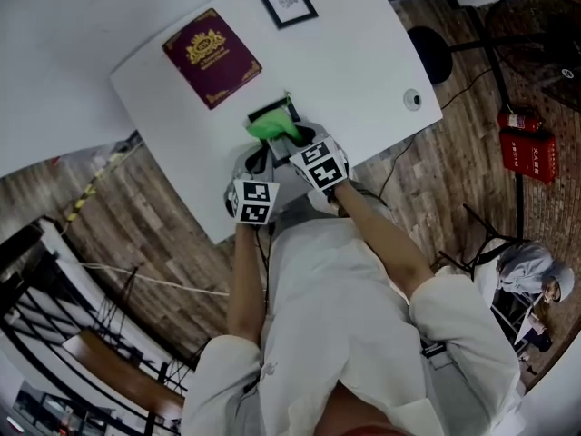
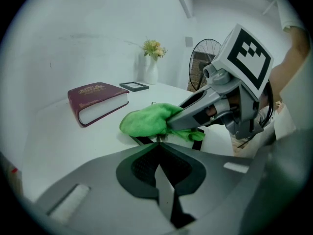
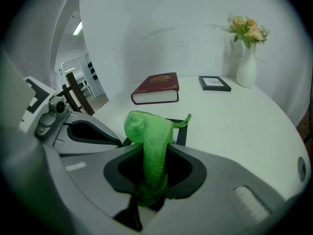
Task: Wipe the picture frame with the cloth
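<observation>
Cloth point(image 3: 146, 136): bright green, bunched; lower end pinched in the right tongs point(image 3: 146, 199), upper part draped on the frame, just in front of the maroon book point(image 3: 156, 88).
Picture frame point(image 3: 182, 134): dark, thin-edged, mostly covered by the cloth, near that book.

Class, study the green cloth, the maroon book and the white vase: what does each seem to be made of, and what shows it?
The green cloth looks like matt microfibre fabric: fuzzy nap, limp drape. The maroon book has a cover of probably leatherette or coated board: slight sheen, gold stamping. The white vase is likely ceramic, perhaps plastic: smooth, opaque surface.
</observation>
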